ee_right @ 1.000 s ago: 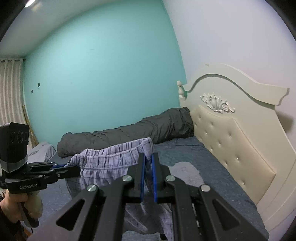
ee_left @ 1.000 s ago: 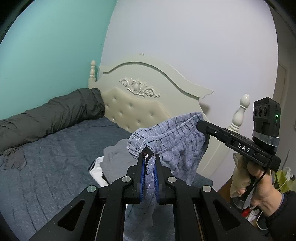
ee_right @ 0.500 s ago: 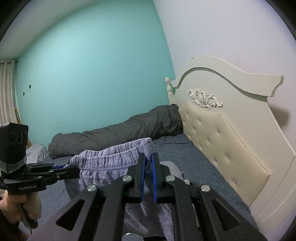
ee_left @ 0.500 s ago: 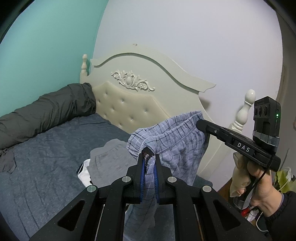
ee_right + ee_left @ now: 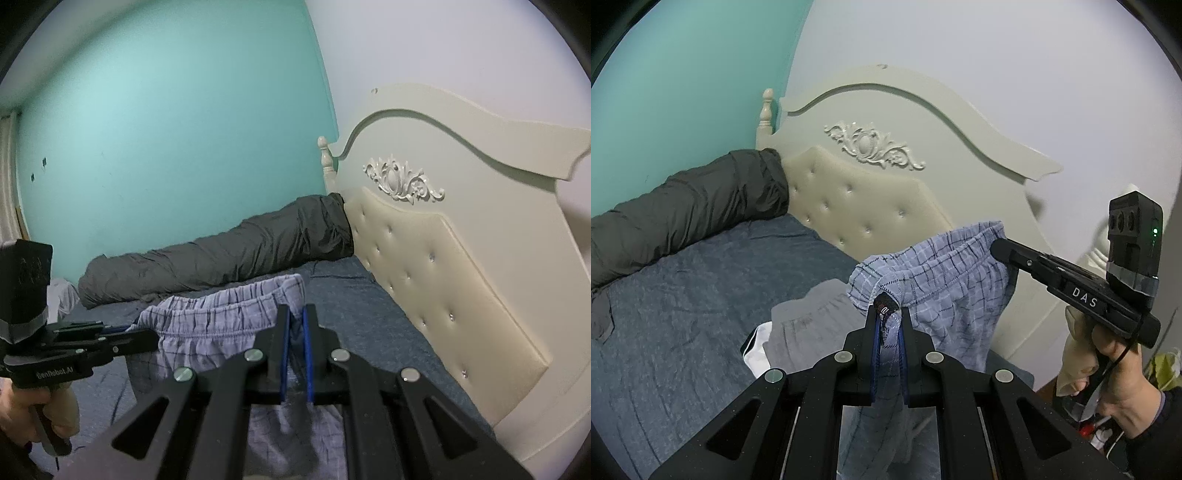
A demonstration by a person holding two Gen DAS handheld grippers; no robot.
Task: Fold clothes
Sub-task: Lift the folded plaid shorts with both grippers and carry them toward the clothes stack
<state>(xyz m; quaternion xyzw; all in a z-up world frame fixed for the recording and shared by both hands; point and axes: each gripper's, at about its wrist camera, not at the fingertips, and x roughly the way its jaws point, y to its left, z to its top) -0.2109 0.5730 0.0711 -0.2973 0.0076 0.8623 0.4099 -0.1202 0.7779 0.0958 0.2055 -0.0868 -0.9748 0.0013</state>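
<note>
Dark blue bedsheet (image 5: 683, 295) w/ cream tufted headboard (image 5: 871, 206) beyond both tongs; left gripper (image 5: 888, 314) & right gripper (image 5: 294, 314) each clamped on blue plaid shorts (image 5: 942, 280), waistband stretched btwn them above a grey garment (image 5: 812, 317)

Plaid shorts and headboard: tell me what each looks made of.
Plaid shorts: thin woven cloth, likely cotton; matte, crinkled, with a gathered elastic waistband.
Headboard: frame looks like cream-painted wood with a carved ornament; the tufted panel seems padded faux leather, with a soft sheen and shiny buttons.
</note>
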